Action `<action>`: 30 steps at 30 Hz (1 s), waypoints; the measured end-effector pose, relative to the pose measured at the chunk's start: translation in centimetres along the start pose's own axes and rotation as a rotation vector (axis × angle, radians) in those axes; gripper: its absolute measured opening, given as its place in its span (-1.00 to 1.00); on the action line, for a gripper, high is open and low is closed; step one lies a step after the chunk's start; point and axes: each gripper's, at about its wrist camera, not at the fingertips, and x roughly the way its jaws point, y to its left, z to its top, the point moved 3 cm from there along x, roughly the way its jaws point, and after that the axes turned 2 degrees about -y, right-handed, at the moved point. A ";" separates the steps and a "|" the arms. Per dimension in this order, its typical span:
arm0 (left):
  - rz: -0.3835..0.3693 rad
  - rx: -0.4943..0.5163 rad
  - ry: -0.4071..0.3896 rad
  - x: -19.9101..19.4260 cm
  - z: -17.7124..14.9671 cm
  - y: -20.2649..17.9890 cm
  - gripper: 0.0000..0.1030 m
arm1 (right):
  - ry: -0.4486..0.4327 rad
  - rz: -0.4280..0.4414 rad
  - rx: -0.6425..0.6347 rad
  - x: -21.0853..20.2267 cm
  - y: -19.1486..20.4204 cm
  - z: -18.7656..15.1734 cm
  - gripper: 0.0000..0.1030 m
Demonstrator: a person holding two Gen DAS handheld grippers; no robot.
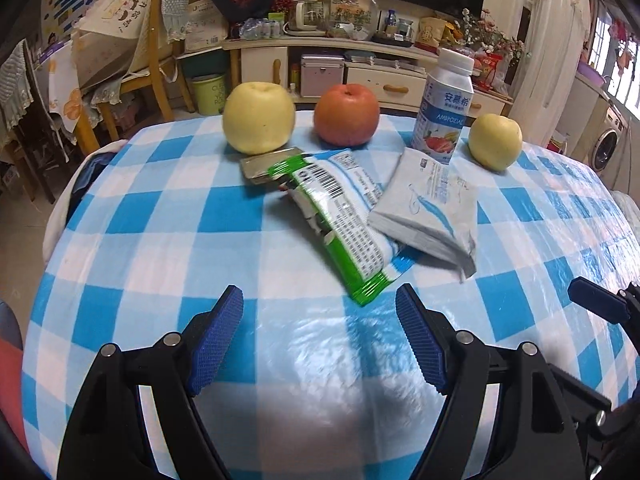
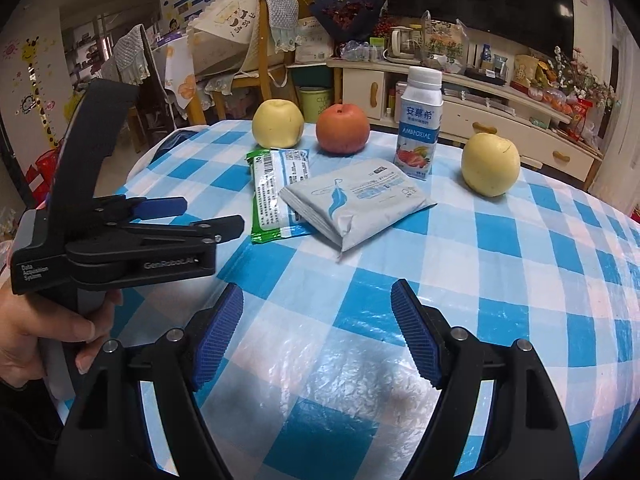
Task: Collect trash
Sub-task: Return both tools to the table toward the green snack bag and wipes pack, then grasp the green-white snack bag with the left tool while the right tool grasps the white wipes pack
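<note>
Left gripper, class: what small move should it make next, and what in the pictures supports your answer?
Probably ease the left gripper forward to straddle the near end of the green wrapper. Its jaws are open and empty, the wrapper's green edge lies just ahead between them, and nothing is collected yet; the apples and bottle look like non-trash.

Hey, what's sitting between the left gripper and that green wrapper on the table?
Nothing. In the left wrist view, only bare checkered tablecloth lies between the open left gripper and the near end of the green wrapper.
</note>
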 end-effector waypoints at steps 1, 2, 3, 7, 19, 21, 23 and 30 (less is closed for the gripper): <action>-0.006 0.001 0.002 0.3 0.3 -0.3 0.52 | -0.001 -0.004 0.004 0.0 -0.2 0.0 0.51; -0.013 -0.001 0.005 0.6 0.6 -0.6 0.52 | 0.000 -0.007 0.007 0.0 -0.3 0.0 0.51; -0.022 -0.005 0.005 0.9 0.9 -1.0 0.52 | 0.002 -0.012 0.010 0.1 -0.5 0.0 0.51; -0.049 -0.023 -0.006 1.7 2.2 -1.7 0.52 | 0.009 -0.020 0.021 0.3 -0.9 -0.1 0.52; -0.096 -0.076 0.055 4.7 3.1 -1.5 0.31 | 0.020 -0.099 -0.091 2.0 -1.6 1.3 0.53; -0.109 -0.082 0.069 5.2 3.1 -1.5 0.15 | 0.017 -0.116 -0.111 2.4 -2.1 1.8 0.53; -0.111 -0.072 0.063 5.3 3.0 -1.5 0.02 | 0.014 -0.124 -0.114 2.8 -2.6 2.2 0.53; -0.136 -0.098 0.057 5.0 2.8 -1.2 -0.26 | 0.040 -0.117 -0.084 3.6 -3.7 2.0 0.54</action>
